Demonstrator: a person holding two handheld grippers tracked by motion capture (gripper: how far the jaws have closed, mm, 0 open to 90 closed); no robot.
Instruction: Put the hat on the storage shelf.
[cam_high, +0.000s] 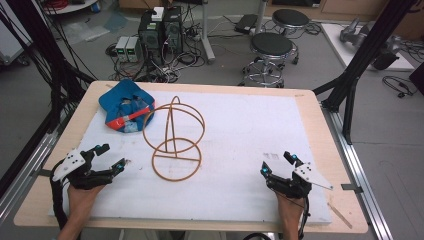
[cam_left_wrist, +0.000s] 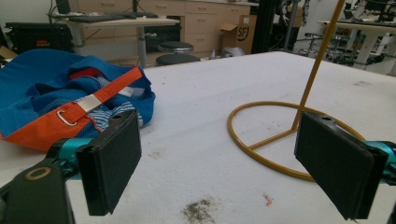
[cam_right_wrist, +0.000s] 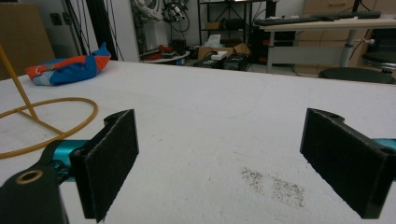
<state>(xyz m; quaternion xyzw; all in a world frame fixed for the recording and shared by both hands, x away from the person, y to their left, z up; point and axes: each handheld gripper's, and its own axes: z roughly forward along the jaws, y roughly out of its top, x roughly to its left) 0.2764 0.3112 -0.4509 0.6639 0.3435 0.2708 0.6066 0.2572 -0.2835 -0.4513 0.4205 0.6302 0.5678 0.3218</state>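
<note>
The white table carries a yellow wire stand just left of centre, with a blue and orange bag touching it at its ten o'clock. The left gripper at eight o'clock and the right gripper at four o'clock both rest with jaws spread, holding nothing
</note>
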